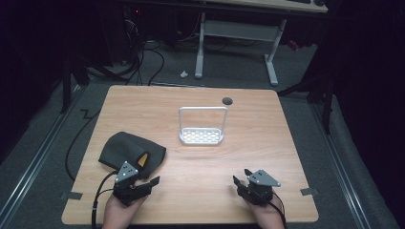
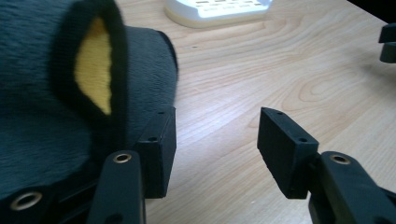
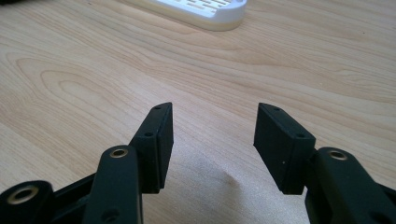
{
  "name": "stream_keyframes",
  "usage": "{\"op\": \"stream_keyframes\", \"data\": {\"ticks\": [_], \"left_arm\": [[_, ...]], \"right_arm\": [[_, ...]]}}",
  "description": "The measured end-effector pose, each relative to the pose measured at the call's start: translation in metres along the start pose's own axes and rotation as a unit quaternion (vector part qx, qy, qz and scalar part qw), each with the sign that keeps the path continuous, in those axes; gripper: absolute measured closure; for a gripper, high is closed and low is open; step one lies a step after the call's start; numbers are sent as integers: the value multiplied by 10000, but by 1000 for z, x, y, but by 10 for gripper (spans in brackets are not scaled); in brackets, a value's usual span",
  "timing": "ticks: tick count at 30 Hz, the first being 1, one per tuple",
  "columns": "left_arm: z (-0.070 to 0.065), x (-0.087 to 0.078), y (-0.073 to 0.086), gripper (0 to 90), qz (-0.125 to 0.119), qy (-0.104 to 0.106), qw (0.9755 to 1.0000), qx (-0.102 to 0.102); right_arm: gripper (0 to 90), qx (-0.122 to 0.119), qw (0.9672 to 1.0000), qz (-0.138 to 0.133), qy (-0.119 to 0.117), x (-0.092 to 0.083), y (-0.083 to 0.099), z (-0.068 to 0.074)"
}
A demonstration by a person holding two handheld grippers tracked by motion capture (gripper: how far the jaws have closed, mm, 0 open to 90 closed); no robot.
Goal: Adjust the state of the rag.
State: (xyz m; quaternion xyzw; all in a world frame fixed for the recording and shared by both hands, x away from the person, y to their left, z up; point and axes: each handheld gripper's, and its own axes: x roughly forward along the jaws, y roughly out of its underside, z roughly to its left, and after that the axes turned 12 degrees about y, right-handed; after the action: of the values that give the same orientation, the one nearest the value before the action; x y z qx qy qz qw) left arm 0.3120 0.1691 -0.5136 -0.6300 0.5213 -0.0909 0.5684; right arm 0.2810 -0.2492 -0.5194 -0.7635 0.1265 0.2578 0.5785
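A dark grey plush piece (image 1: 126, 152) with a yellow inner patch (image 1: 143, 158) lies at the table's left front; in the left gripper view it is the plush piece (image 2: 42, 116) with the yellow patch (image 2: 93, 67), right beside the left jaw. My left gripper (image 1: 146, 182) is open just in front of it, with bare wood between the jaws (image 2: 215, 144). At the right front my right gripper (image 1: 241, 177) stands open over bare table (image 3: 212, 144). A white rack (image 1: 201, 137) with an upright wire handle (image 1: 203, 109) stands mid-table, its base edge (image 2: 217, 11) (image 3: 205, 11) ahead of both grippers.
The wooden table (image 1: 258, 138) has a round dark hole (image 1: 227, 100) near its far edge. Beyond it stand a white desk frame (image 1: 239, 33) and cables on a dark floor. The right gripper's tip (image 2: 387, 42) shows at the edge of the left gripper view.
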Motion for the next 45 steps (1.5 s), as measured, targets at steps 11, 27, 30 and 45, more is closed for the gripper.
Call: {"op": "stream_keyframes", "data": {"ticks": [11,27,30,45], "left_arm": [[28,-28,-1,434,-196,-697,9973,-127],[36,-11,9,515,633,-1511,9864,133],[31,-6,10,636,781,-1805,9795,441],[-11,16,13,739,924,-1208,9840,925]], "right_arm": [[461,-57,9999,72,-103,3,0,2],[454,-75,9997,137,-169,6,2,2],[453,-64,9997,145,-175,7,2,2],[437,-47,9997,133,-206,6,2,3]]}}
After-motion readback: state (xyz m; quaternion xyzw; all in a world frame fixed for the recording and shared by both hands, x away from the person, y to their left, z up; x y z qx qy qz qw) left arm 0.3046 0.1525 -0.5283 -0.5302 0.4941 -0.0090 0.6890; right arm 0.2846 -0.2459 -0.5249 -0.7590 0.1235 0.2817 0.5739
